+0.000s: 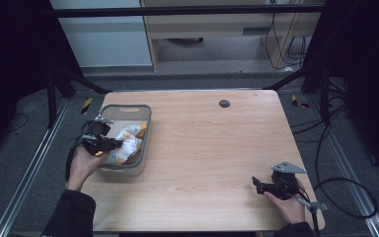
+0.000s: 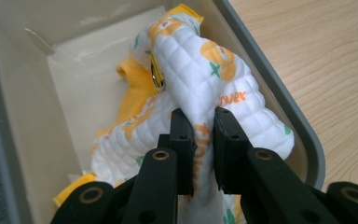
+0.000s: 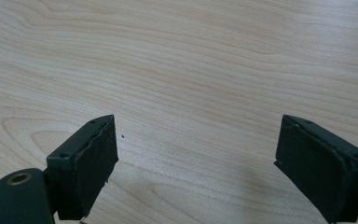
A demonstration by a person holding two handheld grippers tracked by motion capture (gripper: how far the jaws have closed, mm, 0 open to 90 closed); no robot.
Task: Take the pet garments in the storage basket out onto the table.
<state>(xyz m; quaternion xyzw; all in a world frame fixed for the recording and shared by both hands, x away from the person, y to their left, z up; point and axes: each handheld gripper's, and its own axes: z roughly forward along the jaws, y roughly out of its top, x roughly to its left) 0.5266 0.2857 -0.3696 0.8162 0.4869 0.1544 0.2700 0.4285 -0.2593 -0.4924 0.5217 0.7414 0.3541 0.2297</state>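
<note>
**Left gripper clamps cloth in tub; right gripper stands open**

The left gripper (image 2: 204, 140) sits over the near end of the grey plastic tub (image 1: 107, 109) at the left side of the wooden table (image 1: 212, 148). Its two black jaws are drawn close together and pinch a raised fold of the quilted cloth (image 2: 200, 70) between the pads. The fold fills the narrow gap between the jaws, and both pads press on the fabric. The cloth is white with orange and green print and a yellow edge. The gripped fold stands up from the rest of the cloth, which lies bunched on the floor of the tub and leans against the wall nearest the table's middle. In the high view the left gripper (image 1: 109, 144) is at the tub's near left corner, with the cloth (image 1: 128, 143) just beside it.

The right gripper (image 3: 196, 163) is held near the table's near right corner, well apart from the tub. Its jaws stand wide apart over bare wood, with nothing between them and no contact with any object.
</note>
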